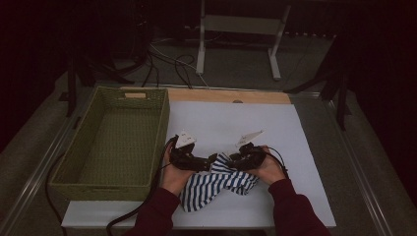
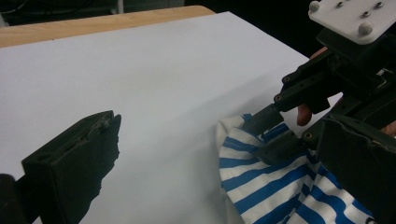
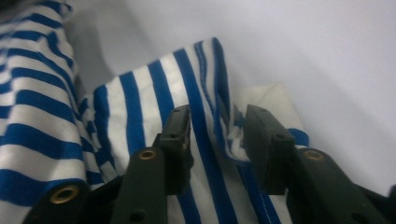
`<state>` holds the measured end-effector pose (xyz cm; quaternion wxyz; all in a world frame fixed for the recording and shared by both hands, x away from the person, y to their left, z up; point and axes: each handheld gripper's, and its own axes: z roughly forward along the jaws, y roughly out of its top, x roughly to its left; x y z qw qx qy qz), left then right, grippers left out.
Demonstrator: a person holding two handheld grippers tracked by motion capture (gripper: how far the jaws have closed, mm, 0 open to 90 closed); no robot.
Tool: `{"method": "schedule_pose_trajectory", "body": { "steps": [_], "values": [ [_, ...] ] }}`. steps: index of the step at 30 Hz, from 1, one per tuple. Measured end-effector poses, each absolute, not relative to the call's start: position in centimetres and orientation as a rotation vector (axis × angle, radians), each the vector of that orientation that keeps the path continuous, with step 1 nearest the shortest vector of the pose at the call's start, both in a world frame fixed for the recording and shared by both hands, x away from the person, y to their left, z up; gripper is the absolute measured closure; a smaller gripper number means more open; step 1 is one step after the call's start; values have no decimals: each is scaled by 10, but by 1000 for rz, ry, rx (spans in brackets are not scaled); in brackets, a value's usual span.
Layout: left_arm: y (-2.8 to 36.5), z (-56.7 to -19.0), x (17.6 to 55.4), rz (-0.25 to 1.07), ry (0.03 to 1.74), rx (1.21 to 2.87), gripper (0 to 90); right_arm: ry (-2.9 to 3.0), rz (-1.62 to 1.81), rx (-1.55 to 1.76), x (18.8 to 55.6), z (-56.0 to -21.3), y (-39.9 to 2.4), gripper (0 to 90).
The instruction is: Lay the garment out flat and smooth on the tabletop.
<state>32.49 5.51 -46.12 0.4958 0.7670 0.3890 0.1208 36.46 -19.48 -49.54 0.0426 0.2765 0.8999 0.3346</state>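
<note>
Cloth: blue-and-white striped garment (image 1: 216, 184), crumpled in a heap near the front edge of the white worktop (image 1: 275, 123), between the two hands.
Cloth edge: hemmed corner with a blue seam, lifted and folded, lying between the right pair's jaws in the right gripper view (image 3: 215, 93).
Right tongs (image 1: 235, 158): low over the garment's upper right part, tips pointing toward the left pair; jaws narrowed to a gap with the striped fold between them, pads not clearly pressing on it; seen also from the left gripper view (image 2: 268, 135), tips resting on the cloth's top edge.
Left tongs (image 1: 211, 158): just beside the garment's upper left part, jaws wide apart, one over bare white surface, the other over the stripes; nothing gripped.
Hands: left hand (image 1: 173, 173) and right hand (image 1: 270, 169) each around a tool body, dark red sleeves (image 1: 295, 206) entering from the bottom.
Basket: green woven basket (image 1: 110, 184) at the left side of the worktop, well apart from the cloth.
Worktop rim: bare wooden strip (image 1: 226, 96) along the far edge.
</note>
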Motion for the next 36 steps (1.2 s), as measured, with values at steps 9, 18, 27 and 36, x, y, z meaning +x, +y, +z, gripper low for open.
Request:
{"method": "schedule_pose_trajectory", "body": {
  "steps": [9, 18, 27, 36],
  "values": [
    [56, -461, 325, 296, 945, 1862, 0, 2676, 1014, 831, 361, -489, -198, 897],
    [55, -462, 325, 292, 941, 1865, 0, 2520, 1083, 853, 359, -468, -214, 900],
    [53, -462, 325, 285, 940, 1871, 0, 2359, 1115, 919, 361, -450, -233, 900],
    [49, -464, 325, 276, 930, 1880, 0, 2202, 1175, 994, 362, -427, -257, 900]
  ]
}}
